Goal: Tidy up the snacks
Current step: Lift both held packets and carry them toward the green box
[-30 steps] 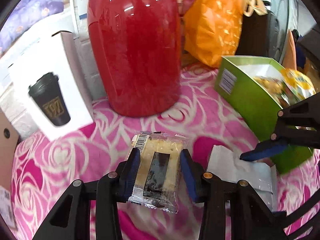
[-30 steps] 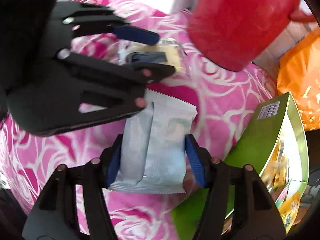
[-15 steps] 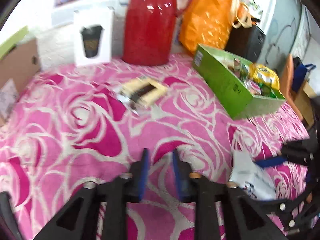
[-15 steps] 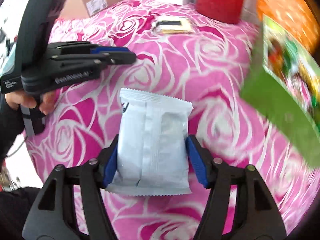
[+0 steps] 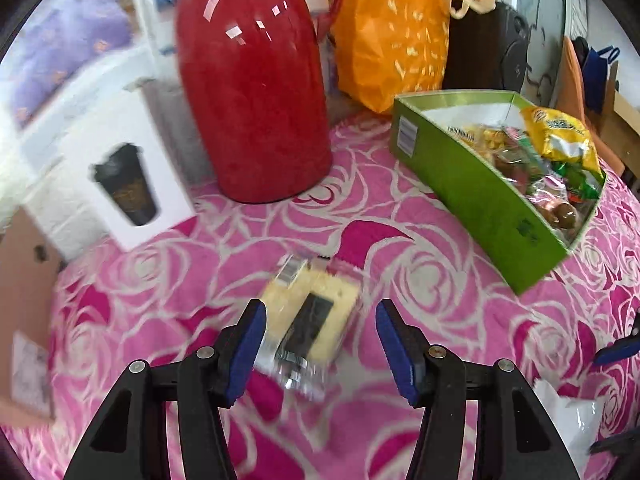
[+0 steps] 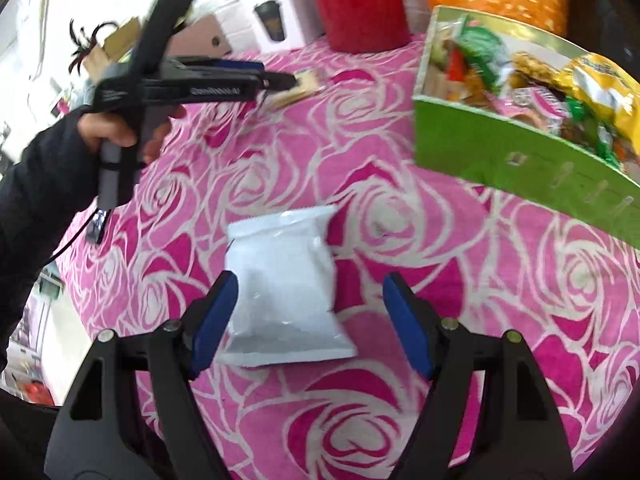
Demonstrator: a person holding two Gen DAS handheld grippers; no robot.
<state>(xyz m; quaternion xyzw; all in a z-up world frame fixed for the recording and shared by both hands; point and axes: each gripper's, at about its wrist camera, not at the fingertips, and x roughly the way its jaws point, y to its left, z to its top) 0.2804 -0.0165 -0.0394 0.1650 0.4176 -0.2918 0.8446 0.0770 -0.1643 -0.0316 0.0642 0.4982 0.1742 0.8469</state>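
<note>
A clear-wrapped cracker pack with a dark filling lies on the pink rose cloth between the wide-open blue pads of my left gripper; touching cannot be told. It also shows in the right wrist view at the tip of the left gripper. A white snack packet lies on the cloth between the open pads of my right gripper, nearer the left pad. A green box full of snacks stands at the right, also seen in the right wrist view.
A tall red jug stands at the back, with a white box showing a black cup to its left and an orange bag to its right. A brown carton sits at the far left edge.
My left gripper moved forward to the cracker pack and opened wide around it. My right gripper opened and the white packet now lies on the cloth, shifted left between the pads.
</note>
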